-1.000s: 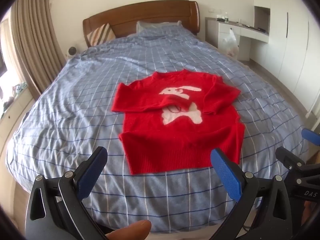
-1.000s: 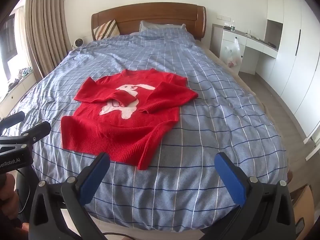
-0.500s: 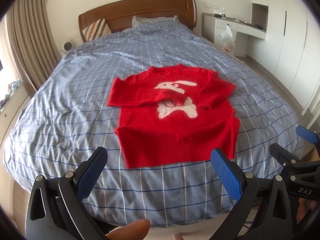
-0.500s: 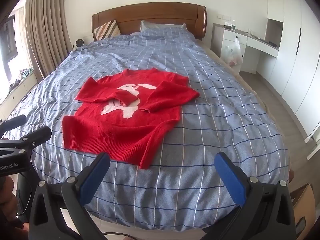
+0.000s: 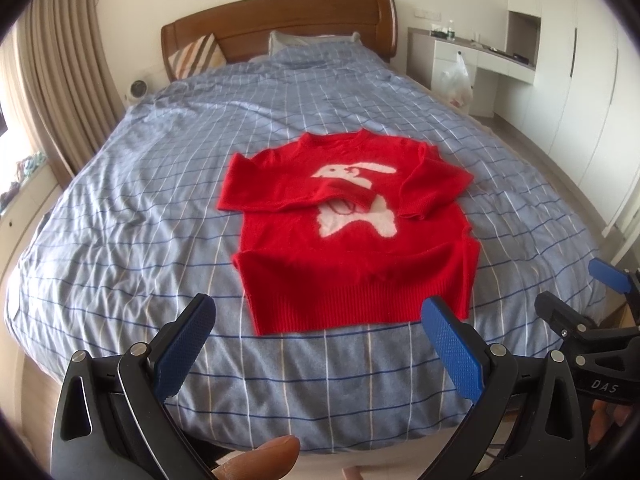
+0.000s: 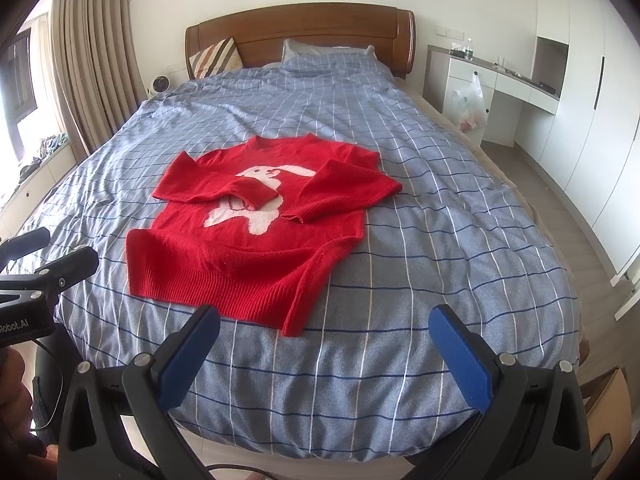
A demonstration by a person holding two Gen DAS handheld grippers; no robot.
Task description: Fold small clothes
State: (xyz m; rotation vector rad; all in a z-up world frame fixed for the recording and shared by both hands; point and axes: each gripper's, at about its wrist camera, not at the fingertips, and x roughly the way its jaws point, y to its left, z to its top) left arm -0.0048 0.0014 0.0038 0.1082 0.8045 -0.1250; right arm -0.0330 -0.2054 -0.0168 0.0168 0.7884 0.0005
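A small red sweater [image 5: 344,256] with a white rabbit on its front lies flat on the blue checked bed [image 5: 140,208], hem towards me, both sleeves folded in across the chest. It also shows in the right wrist view [image 6: 248,248], left of centre. My left gripper [image 5: 316,322] is open and empty, held above the foot of the bed just short of the hem. My right gripper [image 6: 324,330] is open and empty, near the hem's right corner. Each gripper shows at the edge of the other's view.
A wooden headboard [image 5: 280,20] with pillows stands at the far end. Curtains [image 5: 60,80] hang at the left. A white desk and wardrobes [image 6: 560,92] line the right wall, with a plastic bag [image 6: 470,104] hanging there. Floor runs along the bed's right side.
The left wrist view has shifted slightly, so the sweater sits a little lower and more central. The right gripper has barely moved. Both grippers stay open and empty.
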